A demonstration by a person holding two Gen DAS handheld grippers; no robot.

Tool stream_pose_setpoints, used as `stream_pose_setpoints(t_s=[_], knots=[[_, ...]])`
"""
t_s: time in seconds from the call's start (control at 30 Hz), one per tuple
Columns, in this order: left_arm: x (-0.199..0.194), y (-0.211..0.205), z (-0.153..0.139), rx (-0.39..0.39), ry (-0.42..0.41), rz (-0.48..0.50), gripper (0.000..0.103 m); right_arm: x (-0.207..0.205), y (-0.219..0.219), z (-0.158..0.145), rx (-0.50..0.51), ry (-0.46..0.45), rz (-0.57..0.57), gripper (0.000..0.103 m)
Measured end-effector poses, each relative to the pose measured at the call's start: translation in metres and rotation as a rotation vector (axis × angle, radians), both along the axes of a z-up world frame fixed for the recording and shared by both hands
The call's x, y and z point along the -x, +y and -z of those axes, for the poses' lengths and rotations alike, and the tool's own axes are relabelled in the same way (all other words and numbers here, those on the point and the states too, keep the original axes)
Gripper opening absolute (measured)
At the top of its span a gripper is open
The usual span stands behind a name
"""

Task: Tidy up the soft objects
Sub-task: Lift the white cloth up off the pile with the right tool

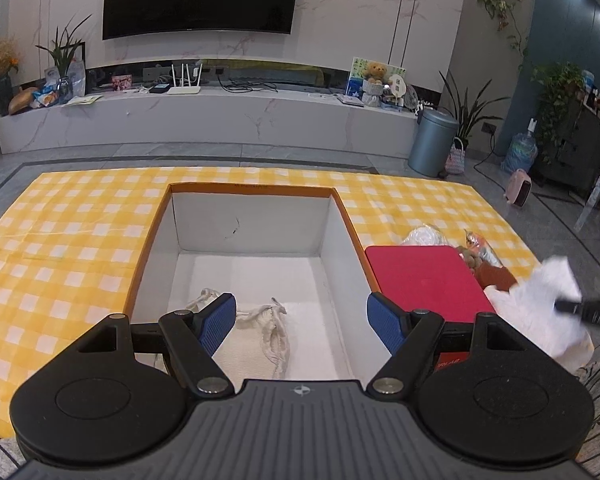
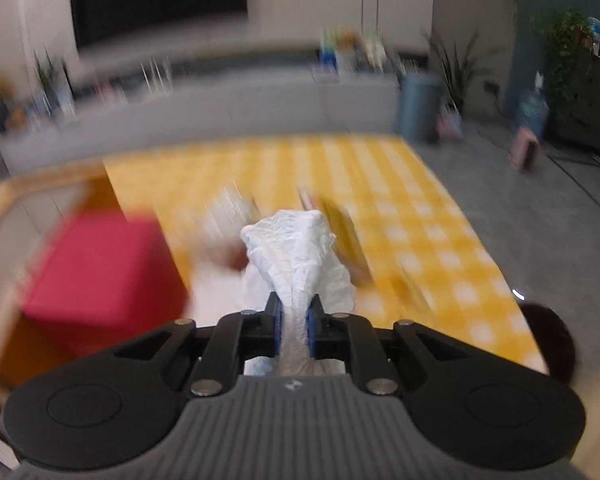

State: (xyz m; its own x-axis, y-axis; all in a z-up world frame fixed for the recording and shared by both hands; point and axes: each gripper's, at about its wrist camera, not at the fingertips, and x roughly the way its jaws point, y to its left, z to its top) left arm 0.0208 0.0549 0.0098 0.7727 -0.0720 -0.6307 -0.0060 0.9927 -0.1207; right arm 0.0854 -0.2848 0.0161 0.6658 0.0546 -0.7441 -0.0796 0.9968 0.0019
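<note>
right gripper pinches white cloth — surroundings blurred.

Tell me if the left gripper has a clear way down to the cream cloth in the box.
Probably yes. The left gripper hangs open right above the open-topped box, and the cream cloth lies bare on its floor between the fingers. The right gripper, shut on a white cloth, is off to the side.

Desk cloth showing yellow & white checks; box looking white inside w/ orange rim; lid showing red; crumpled cloth showing white.
</note>
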Motion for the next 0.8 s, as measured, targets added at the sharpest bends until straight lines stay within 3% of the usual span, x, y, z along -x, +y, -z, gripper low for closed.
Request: stream_pose_setpoints(t_s=[0.1, 0.17, 0.2, 0.23, 0.3, 0.43, 0.57, 0.6, 0.63, 0.67, 0.73, 0.8], knots=[[-0.004, -0.005, 0.004, -0.014, 0.016, 0.001, 0.088, 0.006, 0.008, 0.014, 0.04, 0.069, -0.096, 0.026], [-0.005, -0.008, 0.006, -0.024, 0.023, 0.004, 0.088, 0.008, 0.015, 0.02, 0.048, 0.101, -0.128, 0.051], [-0.005, -0.01, 0.006, -0.028, 0.025, 0.008, 0.088, 0.007, 0.019, 0.024, 0.044, 0.132, -0.143, 0.074], [-0.005, -0.01, 0.007, -0.032, 0.026, 0.013, 0.088, 0.006, 0.023, 0.029, 0.046, 0.154, -0.163, 0.091], [-0.004, -0.011, 0.007, -0.036, 0.024, 0.02, 0.088, 0.004, 0.033, 0.035, 0.074, 0.158, -0.183, 0.098], [-0.001, -0.009, 0.005, -0.031, 0.019, 0.022, 0.088, -0.012, 0.043, 0.052, 0.099, 0.205, -0.137, 0.1], [0.0, -0.004, 0.005, -0.021, 0.018, 0.007, 0.088, -0.016, 0.048, 0.063, 0.157, 0.22, -0.094, 0.095], [0.0, -0.004, 0.005, -0.02, 0.018, 0.004, 0.088, -0.015, 0.048, 0.064, 0.181, 0.207, -0.104, 0.081], [0.0, -0.003, 0.005, -0.018, 0.018, 0.001, 0.088, -0.013, 0.047, 0.063, 0.198, 0.194, -0.116, 0.054], [0.0, -0.002, 0.004, -0.017, 0.017, -0.001, 0.088, -0.011, 0.044, 0.062, 0.211, 0.186, -0.115, 0.039], [0.0, -0.001, 0.004, -0.015, 0.018, -0.003, 0.088, -0.009, 0.035, 0.059, 0.206, 0.185, -0.092, 0.025], [0.001, -0.001, 0.003, -0.018, 0.016, -0.005, 0.088, -0.004, 0.023, 0.048, 0.131, 0.166, -0.099, 0.021]])
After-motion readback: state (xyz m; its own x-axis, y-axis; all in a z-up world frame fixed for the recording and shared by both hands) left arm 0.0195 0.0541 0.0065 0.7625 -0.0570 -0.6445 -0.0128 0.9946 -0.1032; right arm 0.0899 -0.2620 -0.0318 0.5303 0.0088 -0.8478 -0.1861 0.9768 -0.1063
